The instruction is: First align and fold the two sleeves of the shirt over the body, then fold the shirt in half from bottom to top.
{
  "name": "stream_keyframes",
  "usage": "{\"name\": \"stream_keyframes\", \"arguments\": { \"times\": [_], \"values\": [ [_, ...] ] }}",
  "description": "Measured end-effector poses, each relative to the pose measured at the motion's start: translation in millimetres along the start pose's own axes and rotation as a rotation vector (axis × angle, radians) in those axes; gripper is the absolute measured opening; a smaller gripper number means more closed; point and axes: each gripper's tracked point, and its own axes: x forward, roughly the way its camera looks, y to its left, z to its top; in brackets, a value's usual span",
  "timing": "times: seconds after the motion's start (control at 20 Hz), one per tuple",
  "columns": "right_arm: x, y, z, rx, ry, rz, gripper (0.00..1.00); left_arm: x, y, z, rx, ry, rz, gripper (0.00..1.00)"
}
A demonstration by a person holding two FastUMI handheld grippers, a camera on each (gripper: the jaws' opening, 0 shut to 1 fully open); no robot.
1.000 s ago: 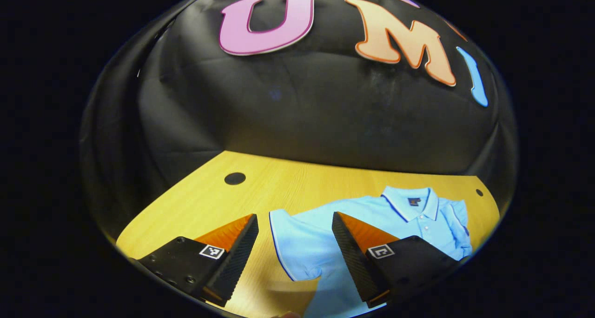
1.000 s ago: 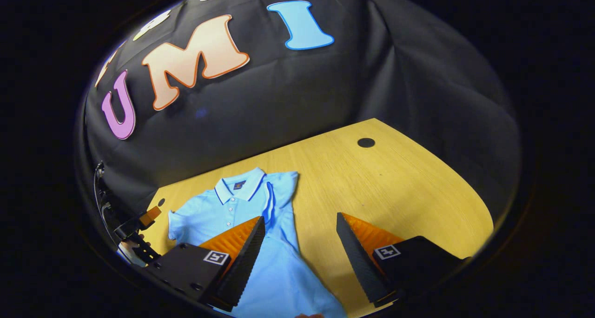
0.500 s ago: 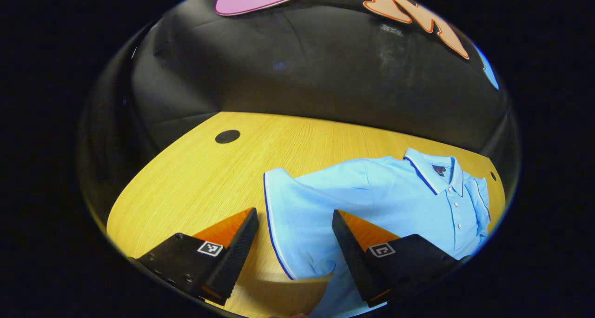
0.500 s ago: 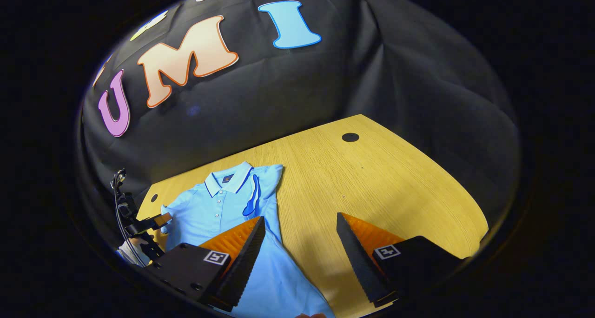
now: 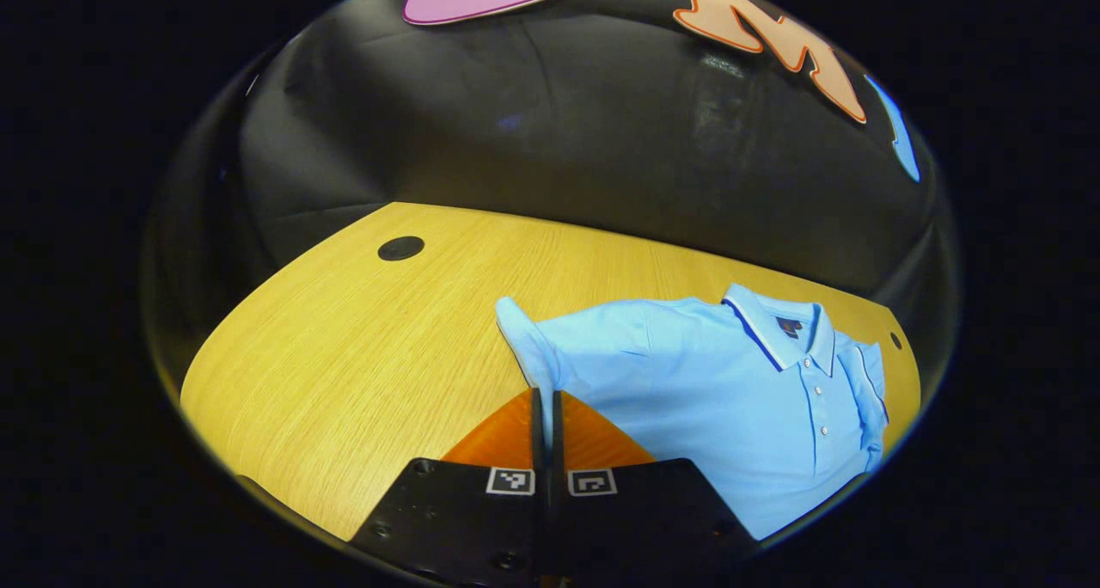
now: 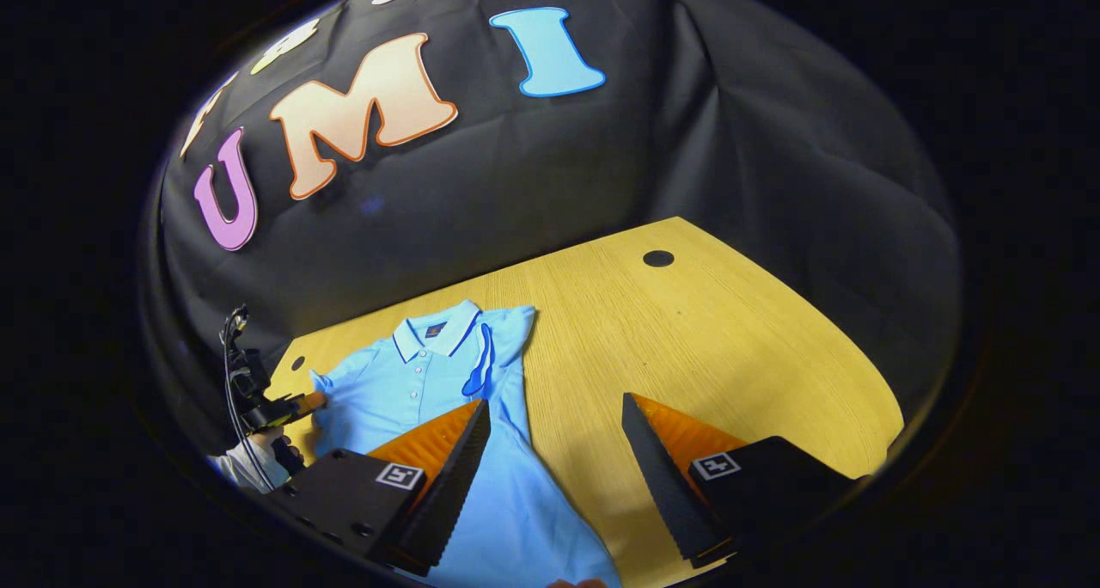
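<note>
A light blue polo shirt [image 5: 713, 399] of soft knit, with a dark-edged collar [image 5: 773, 334] and small buttons, is laid flat on the wood-grain tabletop [image 5: 361, 347], collar towards the booth wall, long axis running away from the person. Its sleeve [image 5: 528, 347] is pinched by the closed left hand-held gripper [image 5: 546, 399]. The right hand-held gripper [image 6: 554, 425] is held wide open, with nothing in its grasp, above the shirt's edge.
</note>
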Motion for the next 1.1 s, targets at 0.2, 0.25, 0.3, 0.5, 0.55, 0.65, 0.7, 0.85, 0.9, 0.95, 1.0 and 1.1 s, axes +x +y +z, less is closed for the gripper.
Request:
{"name": "stream_keyframes", "arguments": {
  "times": [0.2, 0.25, 0.3, 0.5, 0.55, 0.65, 0.7, 0.85, 0.9, 0.95, 1.0, 1.1],
  "values": [
    [-13, -3, 6, 0.022, -0.024, 0.017, 0.97, -15, -31, 18, 0.008, -0.024, -0.037, 0.00],
    [-16, -5, 7, 0.023, -0.026, 0.019, 0.97, -19, -42, 26, 0.017, -0.042, -0.052, 0.00],
    [-19, -8, 7, 0.024, -0.030, 0.017, 0.97, -24, -54, 32, 0.031, -0.056, -0.071, 0.00],
    [-28, -17, 7, 0.038, -0.037, 0.011, 0.97, -36, -110, 40, 0.095, -0.074, -0.152, 0.00],
    [-29, -19, 7, 0.041, -0.039, 0.009, 0.97, -37, -121, 37, 0.113, -0.070, -0.165, 0.00],
    [-30, -22, 4, 0.042, -0.035, 0.004, 0.97, -36, -142, 27, 0.146, -0.047, -0.189, 0.00],
    [-30, -23, 2, 0.045, -0.032, 0.005, 0.97, -36, -152, 18, 0.161, -0.029, -0.198, 0.00],
    [-29, -25, 0, 0.055, -0.023, 0.000, 0.97, -29, -167, -6, 0.207, 0.027, -0.204, 0.00],
    [-27, -24, -1, 0.058, -0.023, -0.001, 0.97, -26, -169, -14, 0.211, 0.043, -0.203, 0.00],
    [-26, -22, 1, 0.062, -0.025, -0.002, 0.97, -25, -171, -16, 0.205, 0.048, -0.208, 0.00],
    [-25, -21, 0, 0.066, -0.027, -0.002, 0.97, -25, -173, -16, 0.195, 0.048, -0.220, 0.00],
    [-22, -18, -1, 0.066, -0.027, -0.005, 0.97, -31, -187, -16, 0.151, 0.052, -0.304, 0.12]
  ]
}}
